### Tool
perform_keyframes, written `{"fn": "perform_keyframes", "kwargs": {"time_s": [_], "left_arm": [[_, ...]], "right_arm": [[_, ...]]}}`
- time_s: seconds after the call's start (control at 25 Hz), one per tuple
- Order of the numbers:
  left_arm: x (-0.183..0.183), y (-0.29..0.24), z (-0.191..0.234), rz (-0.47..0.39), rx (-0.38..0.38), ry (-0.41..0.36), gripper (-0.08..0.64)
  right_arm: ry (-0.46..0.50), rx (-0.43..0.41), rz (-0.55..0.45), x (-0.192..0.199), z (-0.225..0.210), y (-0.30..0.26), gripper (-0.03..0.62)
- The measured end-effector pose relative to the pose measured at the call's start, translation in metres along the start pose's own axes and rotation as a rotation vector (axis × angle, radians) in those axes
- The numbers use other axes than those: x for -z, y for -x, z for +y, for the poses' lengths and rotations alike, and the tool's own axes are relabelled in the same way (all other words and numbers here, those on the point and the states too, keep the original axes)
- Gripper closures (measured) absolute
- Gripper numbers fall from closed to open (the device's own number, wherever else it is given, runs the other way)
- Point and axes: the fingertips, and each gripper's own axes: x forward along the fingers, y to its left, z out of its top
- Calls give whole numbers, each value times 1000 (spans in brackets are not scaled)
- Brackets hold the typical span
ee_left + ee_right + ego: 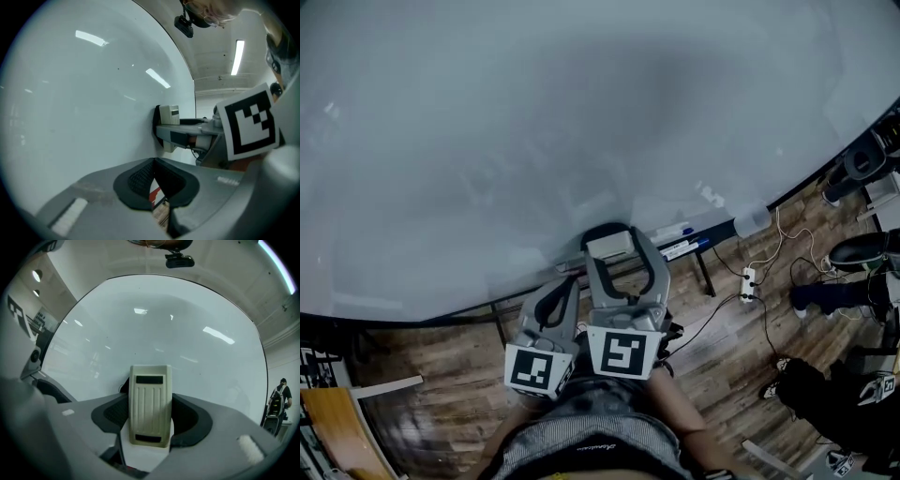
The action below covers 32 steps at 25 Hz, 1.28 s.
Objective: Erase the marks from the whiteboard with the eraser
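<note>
While the right gripper [150,420] pinches the eraser [150,404] across its ribbed cream back, the eraser's dark felt side lies flat against the whiteboard [187,333]. From the head view the eraser [609,246] sits low on the whiteboard [534,122], just above its bottom edge, and the right gripper [614,251] reaches up to it from the person's lap. The left gripper view shows the same hold from the side: eraser [168,115] pressed to the whiteboard [84,103], with the right gripper [180,129] clamped on it.

The left gripper [159,187] has its black pads drawn together, with only a thin slit between them and nothing held. In the head view it [561,298] hangs just beside the right gripper, lower down and a little short of the board.

Markers [680,242] lie on the tray at the board's foot, right of the eraser. A power strip [748,281] rests on the wooden floor [441,347]. A person [279,399] stands far off at the right edge of the right gripper view.
</note>
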Motion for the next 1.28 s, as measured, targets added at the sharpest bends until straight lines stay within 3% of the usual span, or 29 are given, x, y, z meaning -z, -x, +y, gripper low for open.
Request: {"fn": "perform_keyframes", "kwargs": {"time_s": [0.24,0.48,0.64,0.8,1.0,1.28], "left_arm": [[9,1,-8,31,65,-2,557],[5,-13,-24,-6,93,-26,557],[6,-32,-43,75,90,-19,557],[5,-54,-70,85,76,-18,557],[-6,-84,-98,27,56,-26,557],[-13,-120,-122,23,31,-22,557]], "right_arm": [[-2,42,63,13,-11,1,330],[0,55,86,21,-39,5,330],[-19,46,97,29,-67,2,331],[-24,32,95,38,-98,5,331],[-23,6,96,48,-134,6,331],[-29,-18,99,64,-174,3,330]]}}
